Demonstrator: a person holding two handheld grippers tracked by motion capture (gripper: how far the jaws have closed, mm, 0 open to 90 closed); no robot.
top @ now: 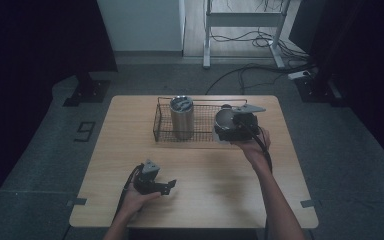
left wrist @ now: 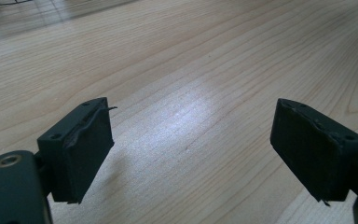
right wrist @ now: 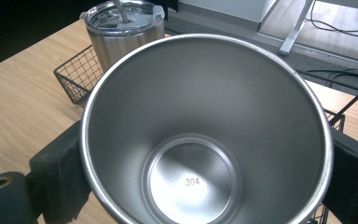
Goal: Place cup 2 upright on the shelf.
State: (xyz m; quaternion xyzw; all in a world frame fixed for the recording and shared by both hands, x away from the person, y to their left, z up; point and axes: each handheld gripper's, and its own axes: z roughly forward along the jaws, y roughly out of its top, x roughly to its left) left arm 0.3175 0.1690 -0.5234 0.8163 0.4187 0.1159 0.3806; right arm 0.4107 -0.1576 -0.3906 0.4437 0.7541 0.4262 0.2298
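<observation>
"304" is showing stamped inside the steel cup (right wrist: pixel 205 135), which the right gripper (top: pixel 236 125) is clamping between its jaws at the basket's (top: pixel 162 125) right end, beside the lidded tumbler (top: pixel 181 116). The left gripper (top: pixel 156 182) is resting wide open and empty over the table (top: pixel 205 190).

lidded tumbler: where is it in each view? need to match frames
High view: lidded tumbler stands upright in the left part of the wire basket, centre of the table.
Left gripper view: not in it.
Right gripper view: top left, behind the open cup held in the right gripper.
Shared landmark: the wire basket, seen in the high and right gripper views.
</observation>
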